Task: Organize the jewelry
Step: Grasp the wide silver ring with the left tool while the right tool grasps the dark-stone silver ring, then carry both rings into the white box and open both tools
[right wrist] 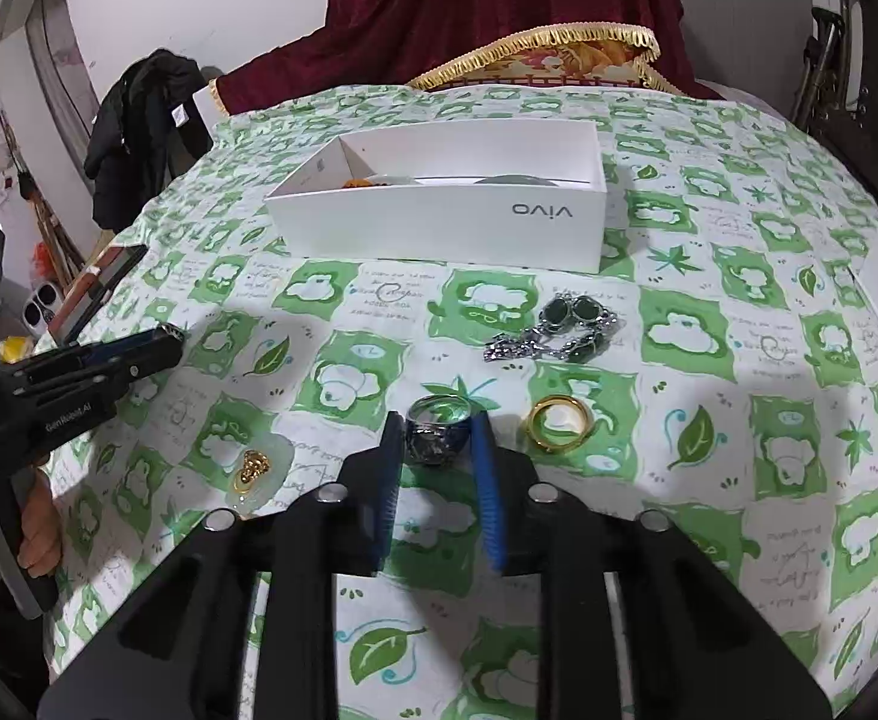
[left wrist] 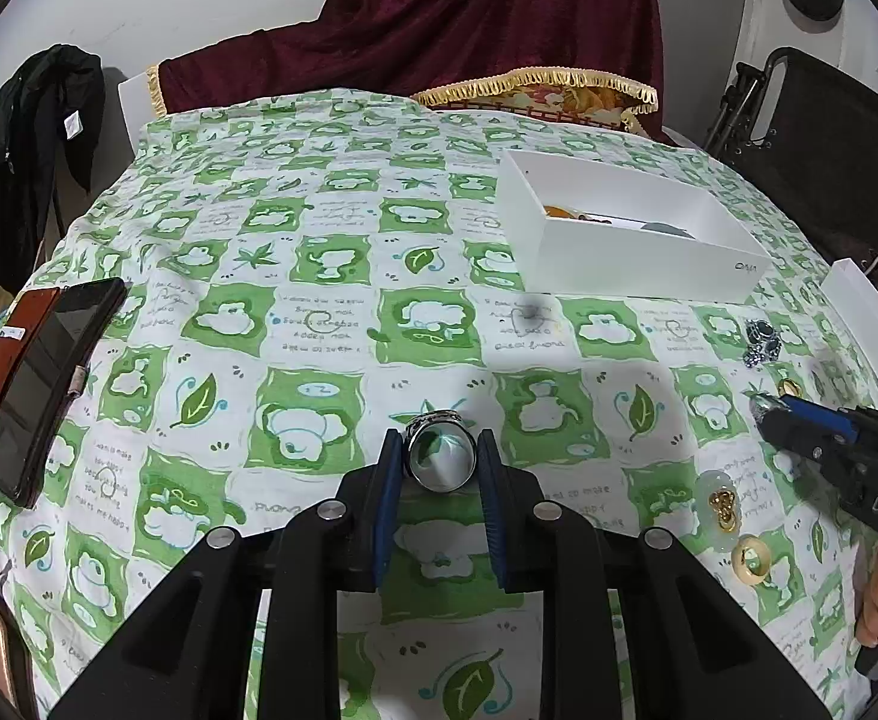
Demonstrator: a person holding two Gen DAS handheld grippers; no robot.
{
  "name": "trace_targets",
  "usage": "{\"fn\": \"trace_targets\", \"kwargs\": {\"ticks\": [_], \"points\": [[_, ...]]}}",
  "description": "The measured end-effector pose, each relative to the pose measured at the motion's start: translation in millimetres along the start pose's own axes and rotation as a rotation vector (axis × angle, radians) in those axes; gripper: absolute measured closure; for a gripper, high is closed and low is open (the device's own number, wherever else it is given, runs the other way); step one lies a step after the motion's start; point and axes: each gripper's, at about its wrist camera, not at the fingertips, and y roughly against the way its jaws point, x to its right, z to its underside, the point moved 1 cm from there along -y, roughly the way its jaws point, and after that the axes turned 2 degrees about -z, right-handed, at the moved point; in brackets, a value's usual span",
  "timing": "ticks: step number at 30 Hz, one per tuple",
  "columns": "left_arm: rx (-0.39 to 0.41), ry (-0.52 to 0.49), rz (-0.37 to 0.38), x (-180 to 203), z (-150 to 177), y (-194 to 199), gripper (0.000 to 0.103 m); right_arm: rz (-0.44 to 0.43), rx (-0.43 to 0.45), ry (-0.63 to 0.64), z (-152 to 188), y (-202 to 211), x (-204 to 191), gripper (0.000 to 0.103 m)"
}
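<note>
Each gripper (left wrist: 439,450) (right wrist: 436,438) clamped on a silver ring (left wrist: 442,456) (right wrist: 436,435), white box (right wrist: 439,228) contents mostly hidden, perhaps beads.

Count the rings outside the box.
4: silver ring in left gripper, dark ring in right gripper, gold ring beside it, pale ring near pendant. Box may hide more.
</note>
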Motion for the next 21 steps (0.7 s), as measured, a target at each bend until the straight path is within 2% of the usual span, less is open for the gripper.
{"fn": "trace_targets", "kwargs": {"ticks": [10, 21], "points": [[0.03, -0.003, 0.032, 2, 0, 8, 0.078, -0.04, 0.056, -0.04, 2, 13, 5, 0.081], [0.027, -0.022, 0.026, 5, 1, 6, 0.078, -0.054, 0.056, -0.048, 3, 14, 8, 0.081]]}}
